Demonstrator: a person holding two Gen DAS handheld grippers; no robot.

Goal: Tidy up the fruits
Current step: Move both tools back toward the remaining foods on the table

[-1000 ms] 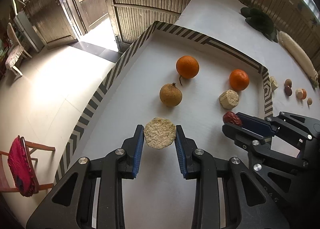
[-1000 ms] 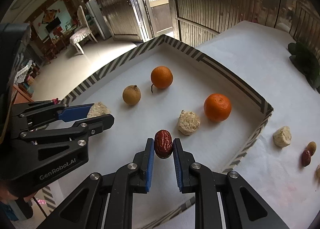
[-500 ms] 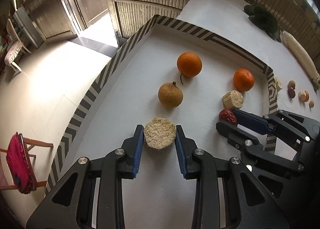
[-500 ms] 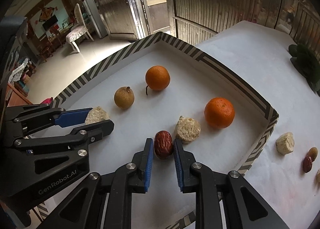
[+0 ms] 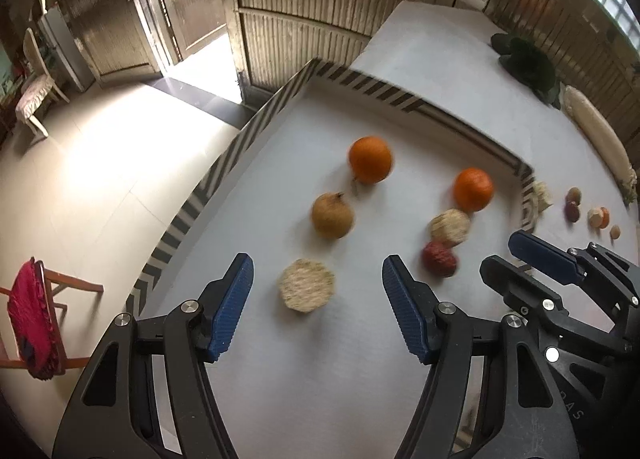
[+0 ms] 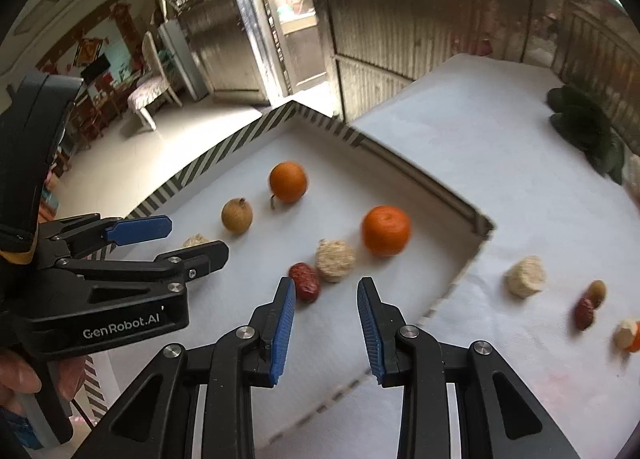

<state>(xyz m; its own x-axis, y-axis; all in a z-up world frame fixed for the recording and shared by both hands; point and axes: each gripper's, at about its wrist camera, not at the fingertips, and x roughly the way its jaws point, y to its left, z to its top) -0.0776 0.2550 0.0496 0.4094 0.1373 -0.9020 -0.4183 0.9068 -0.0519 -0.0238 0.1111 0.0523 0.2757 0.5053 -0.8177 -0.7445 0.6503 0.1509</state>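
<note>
Beige fruit chunk (image 5: pixel 307 285) lies in the striped tray (image 5: pixel 192 199), between my left gripper (image 5: pixel 318 291) pads, untouched; jaws opening. Red date (image 6: pixel 305 282) rests beside right gripper (image 6: pixel 326 321), also opening, empty. I'd lift both straight up, avoiding nudges.

Clear tray floor (image 5: pixel 280 379) below fruits (image 5: pixel 332 215)

Doorway daylight, motion blur (fisheye-warped)
</note>
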